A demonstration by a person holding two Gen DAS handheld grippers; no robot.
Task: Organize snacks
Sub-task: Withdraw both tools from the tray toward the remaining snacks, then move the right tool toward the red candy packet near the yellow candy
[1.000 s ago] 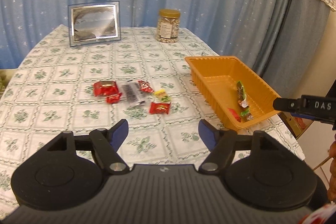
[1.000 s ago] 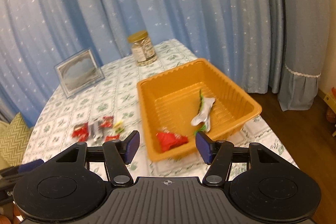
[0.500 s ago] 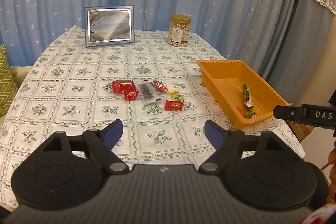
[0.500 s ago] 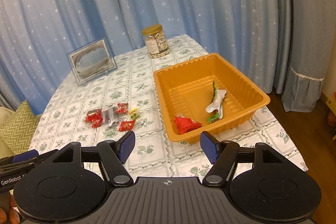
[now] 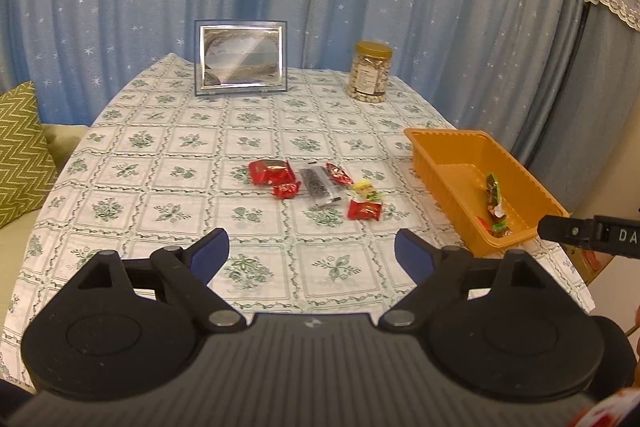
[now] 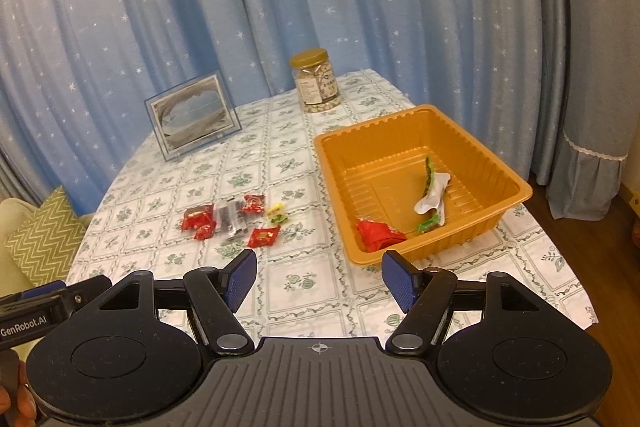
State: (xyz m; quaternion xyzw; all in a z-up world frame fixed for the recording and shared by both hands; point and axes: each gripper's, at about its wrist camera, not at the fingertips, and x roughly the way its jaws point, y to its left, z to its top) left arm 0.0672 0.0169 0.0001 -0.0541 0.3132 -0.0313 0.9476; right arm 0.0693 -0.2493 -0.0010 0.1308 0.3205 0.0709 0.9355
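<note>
Both claws, left (image 5: 311, 250) and right (image 6: 319, 279), were held spread and empty above the bench (image 5: 168, 163). Loose snacks (image 5: 316, 183) lay clustered mid-cloth, apparently overlapping; two might be pinched together. The tray (image 6: 516, 183) could be nudged off its edge.

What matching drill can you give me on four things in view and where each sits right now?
Things:
1. nut jar
2. picture frame
3. green-and-white wrapper
4. clear dark packet

Places:
A. inside the orange tray
B. among the loose snacks at mid-table
C. far edge, left of the jar
D. far edge, beyond the tray

Pairs: 1-D, 2-C, 3-A, 4-B
</note>
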